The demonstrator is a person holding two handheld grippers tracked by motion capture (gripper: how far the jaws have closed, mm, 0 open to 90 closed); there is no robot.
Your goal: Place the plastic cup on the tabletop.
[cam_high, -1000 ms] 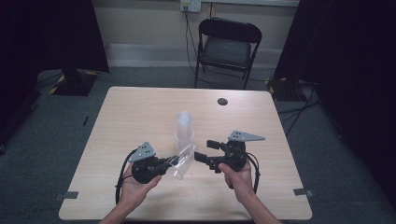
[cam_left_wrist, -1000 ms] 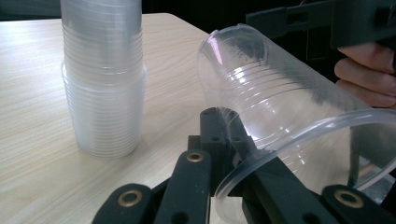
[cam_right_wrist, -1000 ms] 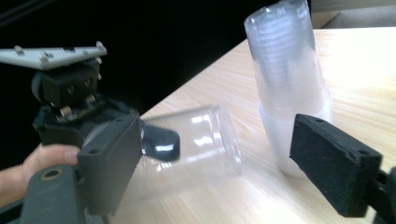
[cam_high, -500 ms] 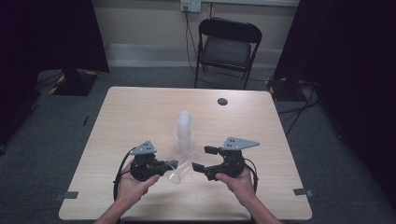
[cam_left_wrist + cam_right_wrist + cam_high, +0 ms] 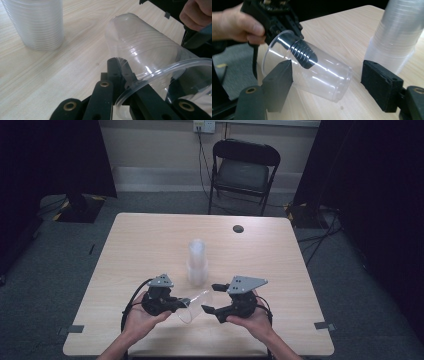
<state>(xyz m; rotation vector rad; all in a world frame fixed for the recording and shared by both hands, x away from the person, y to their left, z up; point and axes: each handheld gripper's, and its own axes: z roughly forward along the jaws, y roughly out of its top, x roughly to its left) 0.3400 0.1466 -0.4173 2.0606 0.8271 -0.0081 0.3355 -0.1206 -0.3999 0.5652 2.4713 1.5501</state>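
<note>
High view: a clear plastic cup (image 5: 194, 303) lies tilted near the front edge of the table (image 5: 150, 240), between the two hand-held grippers. The left hand-held gripper (image 5: 175, 304) has it by the rim, jaws clamped tight w/ one finger inside the cup and one outside, prob. so the thin wall is pinched and the cup can't slip. The right hand-held gripper (image 5: 211, 296) faces the cup's closed end; its jaws have just been closing, with the cup's base between them but not gripped. Stack of cups (image 5: 197, 262) stands upright just behind, mid-table, close enough that the single cup likely belongs w/ it.

Left gripper view: the cup's rim (image 5: 160, 75) wraps over one black jaw, wall squeezed between both jaws. The cup points away toward the other hand, base lifted off the wood, presented for a handover or a 2nd grip. The stack sits top left, apart from the cup.

Right gripper view: the right gripper's pads (image 5: 279, 82) sit on either side of the cup's base end, a gap showing on the stack side, so half open, nothing held. The left gripper's ribbed finger (image 5: 303, 53) shows through the clear wall inside the cup.
</note>
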